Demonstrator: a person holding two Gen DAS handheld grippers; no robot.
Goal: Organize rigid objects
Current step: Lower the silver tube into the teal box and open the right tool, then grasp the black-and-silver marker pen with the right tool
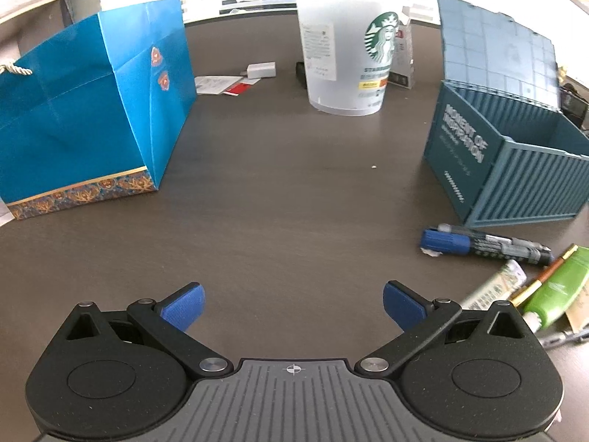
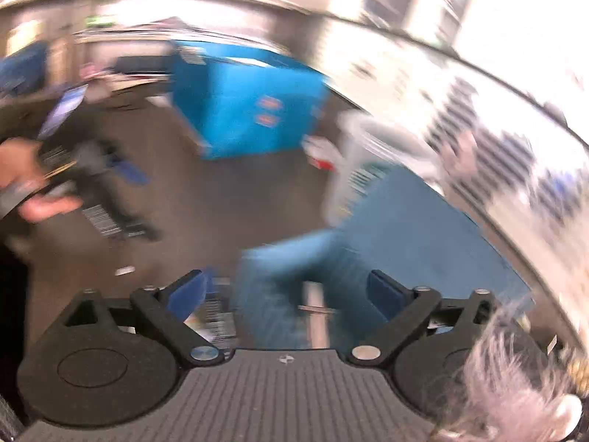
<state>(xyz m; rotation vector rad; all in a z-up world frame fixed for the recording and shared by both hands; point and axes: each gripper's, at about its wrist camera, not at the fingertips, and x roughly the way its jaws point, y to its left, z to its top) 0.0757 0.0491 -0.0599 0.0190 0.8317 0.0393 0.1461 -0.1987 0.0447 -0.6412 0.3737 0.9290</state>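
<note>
In the left wrist view my left gripper (image 1: 292, 307) is open and empty, low over the dark table (image 1: 279, 191). A teal container-shaped box (image 1: 504, 169) with its lid raised stands at the right. Beside its near corner lie a blue marker (image 1: 447, 241), a black marker (image 1: 515, 248), a green tube (image 1: 556, 287) and pens. The right wrist view is heavily blurred; my right gripper (image 2: 287, 293) is open above the teal box (image 2: 386, 235), with a pale stick-like object (image 2: 316, 316) between the fingers, apart from them.
A blue paper gift bag (image 1: 92, 110) stands at the left. A frosted Starbucks cup (image 1: 349, 51) stands at the back, with a small carton (image 1: 403, 55), papers and a white adapter (image 1: 261, 70) near it. A hand (image 2: 33, 184) shows at the left in the right wrist view.
</note>
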